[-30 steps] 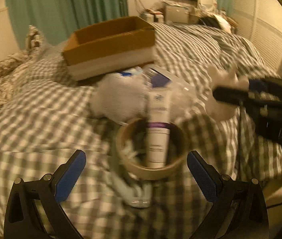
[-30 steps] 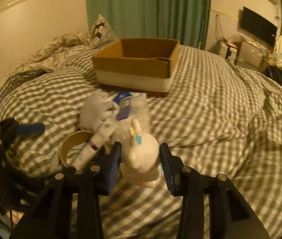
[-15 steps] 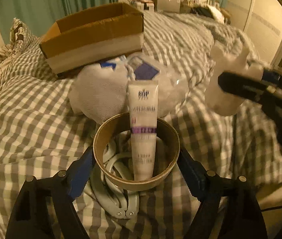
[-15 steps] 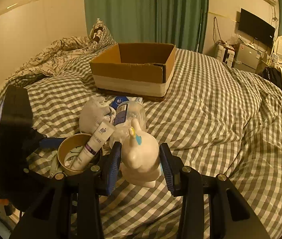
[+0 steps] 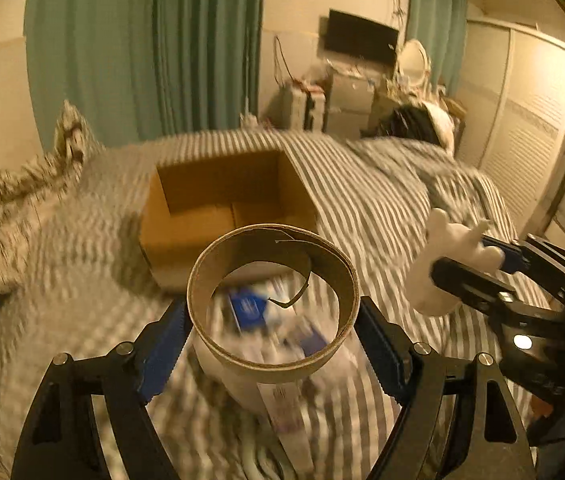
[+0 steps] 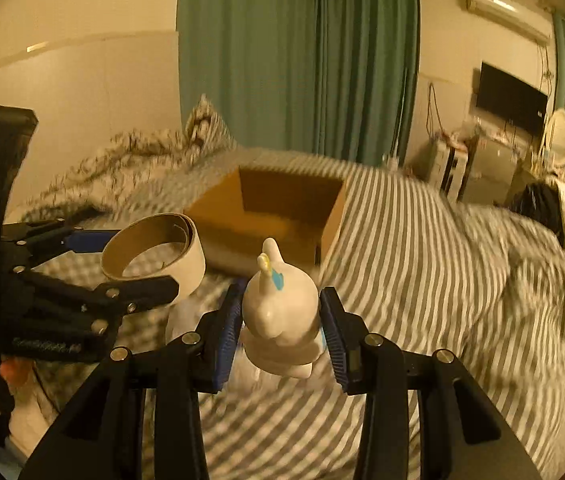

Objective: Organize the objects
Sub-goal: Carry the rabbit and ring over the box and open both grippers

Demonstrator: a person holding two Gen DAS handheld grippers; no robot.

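Currently, two tongs are in view, each clamped on one item. The left tongs [image 5: 272, 340] are closed on one cardboard tape ring [image 5: 272, 300], gripped at its outer wall between the blue pads and held clear of the bed; in the right wrist view the ring [image 6: 154, 256] hangs above the bedding with one pad on each side. The right tongs [image 6: 280, 338] are closed on one white rabbit figurine [image 6: 280, 312], its ears pointing up and away, body seated between the two pads. From the left wrist view, the figurine [image 5: 448, 260] sits to the right of the ring, apart from it.

Below the ring, blurred, lie one white tube [image 5: 286, 404] and some clear packaging with a blue label [image 5: 248, 308]; the exact count cannot be determined. Beyond both held items, one open cardboard box [image 6: 278, 216] rests on the checked bed [image 6: 422, 264]. Farther back hang green curtains [image 6: 298, 56].
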